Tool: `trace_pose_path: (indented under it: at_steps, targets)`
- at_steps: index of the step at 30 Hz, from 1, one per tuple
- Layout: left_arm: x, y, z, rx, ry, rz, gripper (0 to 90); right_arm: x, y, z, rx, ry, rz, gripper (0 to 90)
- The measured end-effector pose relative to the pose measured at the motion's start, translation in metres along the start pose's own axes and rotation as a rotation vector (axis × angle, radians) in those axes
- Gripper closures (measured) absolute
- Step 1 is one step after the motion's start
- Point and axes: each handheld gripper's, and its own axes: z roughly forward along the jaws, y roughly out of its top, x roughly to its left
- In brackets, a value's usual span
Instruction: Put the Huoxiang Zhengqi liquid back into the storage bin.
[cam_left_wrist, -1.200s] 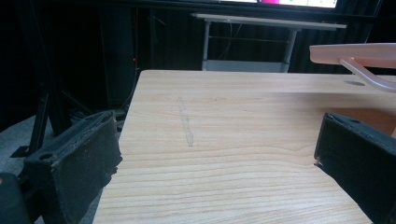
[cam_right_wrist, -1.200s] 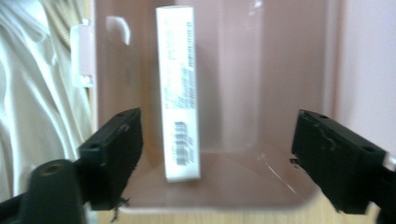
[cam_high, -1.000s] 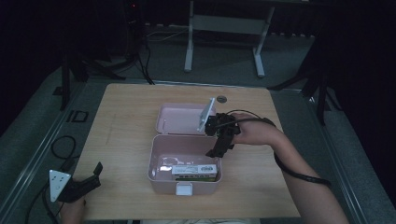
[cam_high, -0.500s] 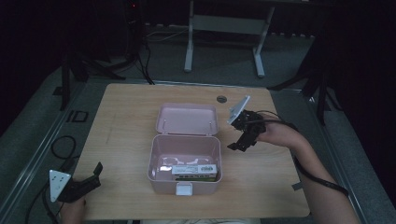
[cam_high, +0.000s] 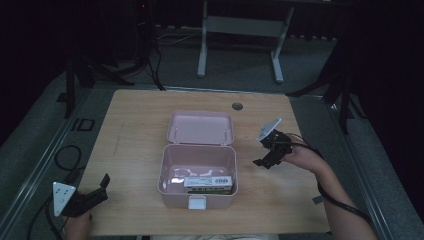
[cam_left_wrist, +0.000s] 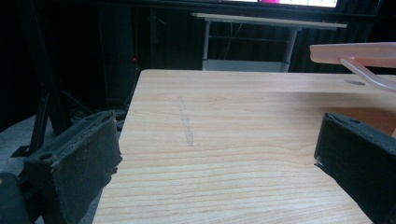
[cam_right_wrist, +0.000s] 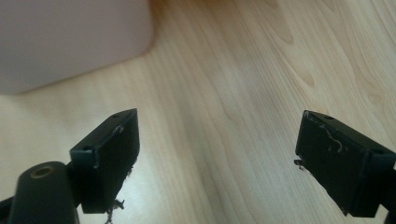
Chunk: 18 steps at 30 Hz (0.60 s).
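We've got the pink plastic box (cam_high: 197, 170) mid-counter w/ its hinged lid (cam_high: 200, 128) flat open toward the far side, and a green-and-white carton (cam_high: 208, 182) lying inside near the front wall. Right tongs (cam_high: 264, 162) hover just right of the box, jaws wide, holding nothing. Left tongs (cam_high: 98, 187) sit at the near-left corner, also wide and empty. Risk as we see it: swinging in from the right could clip the box wall & shove it, since nothing's bracing it.

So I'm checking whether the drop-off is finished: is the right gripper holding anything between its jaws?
No, the right gripper has its jaws wide apart with only bare wooden table between them.
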Motion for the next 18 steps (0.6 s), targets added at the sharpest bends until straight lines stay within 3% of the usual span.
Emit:
trace_pose_path:
  at_steps: [5, 6, 12, 18]
  targets:
    - [0.000, 0.000, 0.000, 0.001, 0.000, 0.000, 0.3, -0.003, -0.020, 0.012, -0.058, -0.042, 0.048, 12.9]
    - [0.000, 0.000, 0.000, 0.000, 0.001, 0.000, 0.3, -0.006, -0.034, 0.017, -0.124, -0.077, 0.111, 12.9]
    - [0.000, 0.000, 0.000, 0.002, 0.002, 0.000, 0.3, -0.012, -0.065, 0.028, -0.256, -0.177, 0.249, 12.6]
    - [0.000, 0.000, 0.000, 0.002, 0.002, 0.001, 0.4, -0.014, -0.090, 0.040, -0.283, -0.240, 0.352, 12.3]
